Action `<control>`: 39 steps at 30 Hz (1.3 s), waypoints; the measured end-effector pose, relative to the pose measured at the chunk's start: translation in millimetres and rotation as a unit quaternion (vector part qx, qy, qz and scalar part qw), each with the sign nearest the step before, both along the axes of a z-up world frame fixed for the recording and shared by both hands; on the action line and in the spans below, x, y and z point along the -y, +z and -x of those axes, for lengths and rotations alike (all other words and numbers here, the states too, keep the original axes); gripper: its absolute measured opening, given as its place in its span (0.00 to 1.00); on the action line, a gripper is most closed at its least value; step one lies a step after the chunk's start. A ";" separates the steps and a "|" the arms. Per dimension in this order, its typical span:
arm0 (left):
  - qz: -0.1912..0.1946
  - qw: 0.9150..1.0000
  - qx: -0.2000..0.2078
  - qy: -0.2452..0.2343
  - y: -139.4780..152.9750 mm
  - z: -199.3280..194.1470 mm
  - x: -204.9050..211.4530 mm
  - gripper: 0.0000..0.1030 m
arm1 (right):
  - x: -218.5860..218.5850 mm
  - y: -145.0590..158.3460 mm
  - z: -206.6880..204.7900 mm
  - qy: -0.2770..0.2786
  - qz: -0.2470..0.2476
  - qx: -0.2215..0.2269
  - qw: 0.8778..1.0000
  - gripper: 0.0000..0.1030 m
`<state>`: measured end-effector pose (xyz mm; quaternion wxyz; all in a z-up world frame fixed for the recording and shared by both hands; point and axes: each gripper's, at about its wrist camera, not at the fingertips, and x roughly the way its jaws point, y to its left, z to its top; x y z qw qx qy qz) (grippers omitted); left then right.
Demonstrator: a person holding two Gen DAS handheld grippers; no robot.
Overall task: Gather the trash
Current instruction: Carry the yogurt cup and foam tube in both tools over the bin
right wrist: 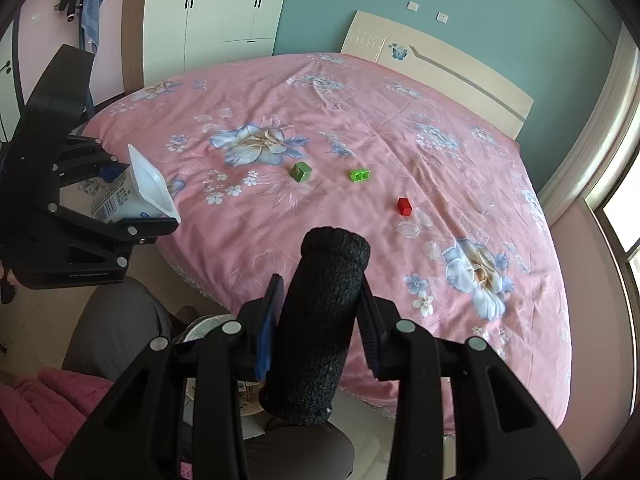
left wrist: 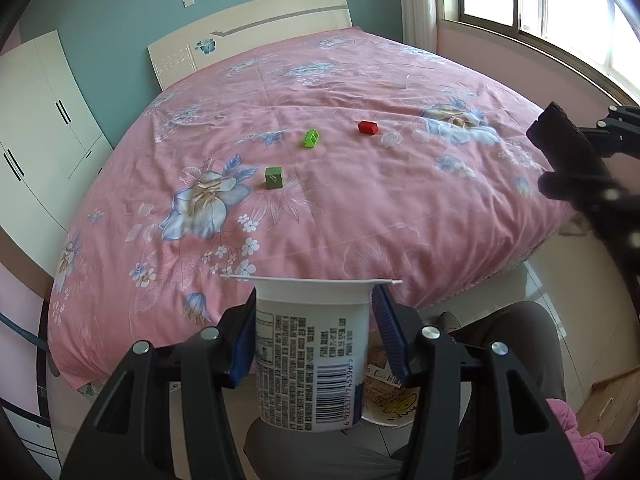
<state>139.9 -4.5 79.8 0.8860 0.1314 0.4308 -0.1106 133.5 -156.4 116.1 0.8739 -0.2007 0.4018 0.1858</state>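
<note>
The left gripper (left wrist: 314, 332) has its blue-padded fingers (left wrist: 244, 344) pressed against both sides of a white plastic yogurt cup with printed text and a barcode (left wrist: 312, 356), holding it upright just below its flared rim, off the near edge of the bed. In the right wrist view that same cup (right wrist: 128, 196) sits in the left gripper (right wrist: 132, 204) at the left, tilted with its open mouth facing the bed. The right gripper (right wrist: 318, 332) is clamped on a dark grey, rough-textured foam-like cylinder (right wrist: 316, 332), its fingers (right wrist: 266, 332) touching the roll on either side; the roll stands between them and juts out past both ends. On the pink floral bedspread (left wrist: 360, 208) lie a dark green cube (left wrist: 274, 178), a light green toy brick (left wrist: 310, 138) and a small red block (left wrist: 368, 127), well apart from both grippers. Below the cup, part of a round container with wrappers inside (left wrist: 388, 392) shows near the floor.
</note>
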 end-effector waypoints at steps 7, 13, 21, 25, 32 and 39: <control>-0.014 0.998 -0.067 -0.007 -61.9 -2.0 8.2 0.53 | -7.3 -55.7 -1.9 0.005 -0.004 -0.060 0.998 0.36; -0.010 0.994 -0.112 -0.010 -104.2 -3.9 14.1 0.53 | -12.7 -108.0 -2.5 0.005 -0.006 -0.112 0.994 0.36; 0.001 0.983 -0.182 -0.010 -166.2 -6.6 20.1 0.53 | -17.5 -174.6 -2.7 0.002 -0.013 -0.182 0.983 0.36; 0.008 0.977 -0.212 -0.006 -196.0 -6.2 20.6 0.53 | -20.9 -208.2 -1.1 0.002 -0.011 -0.219 0.976 0.36; 0.017 0.965 -0.261 0.014 -245.4 -14.5 15.4 0.53 | -27.8 -267.3 2.8 -0.005 -0.002 -0.274 0.962 0.36; 0.046 0.949 -0.308 0.044 -288.2 -26.6 7.8 0.53 | -34.2 -323.4 0.2 -0.026 -0.010 -0.327 0.945 0.36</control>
